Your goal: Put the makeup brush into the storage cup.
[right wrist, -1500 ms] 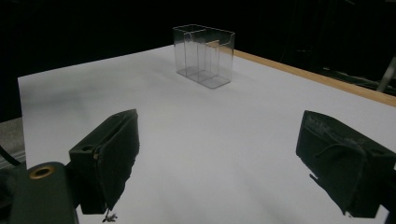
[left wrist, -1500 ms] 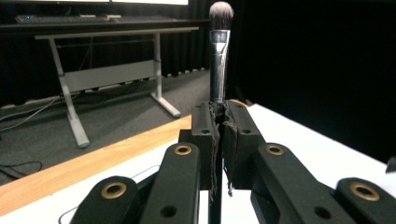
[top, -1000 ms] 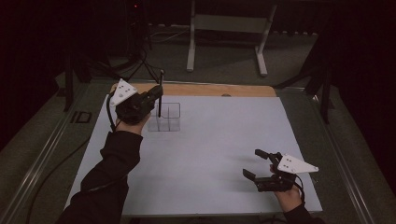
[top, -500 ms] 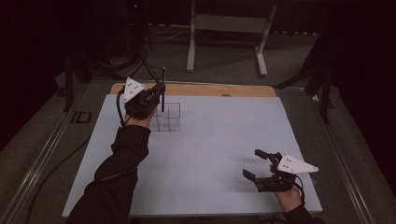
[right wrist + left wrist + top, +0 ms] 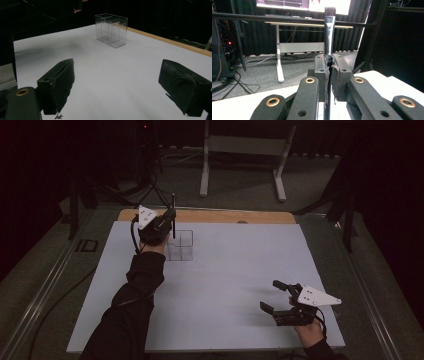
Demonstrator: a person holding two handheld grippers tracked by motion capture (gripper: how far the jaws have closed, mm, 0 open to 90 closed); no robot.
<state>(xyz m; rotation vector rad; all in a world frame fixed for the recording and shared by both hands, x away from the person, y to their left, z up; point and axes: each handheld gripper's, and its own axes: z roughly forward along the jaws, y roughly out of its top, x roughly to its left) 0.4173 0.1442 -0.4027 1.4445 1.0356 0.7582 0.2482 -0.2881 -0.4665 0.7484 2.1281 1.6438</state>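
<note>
Above the far left of the white desk (image 5: 225,270), the left gripper (image 5: 167,222) clamps its jaws tight on an upright brush (image 5: 329,32), bristles on top, its handle reaching down over a clear compartmented organizer (image 5: 180,245). Near the front right edge, the right gripper (image 5: 280,296) rests with jaws wide apart, holding nothing.

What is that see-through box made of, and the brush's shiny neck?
The box looks like clear hard plastic, maybe acrylic: you see the table through its thin, glossy walls. The brush neck looks like polished metal, silvery and reflective; its dark bristles could be hair or synthetic.
</note>
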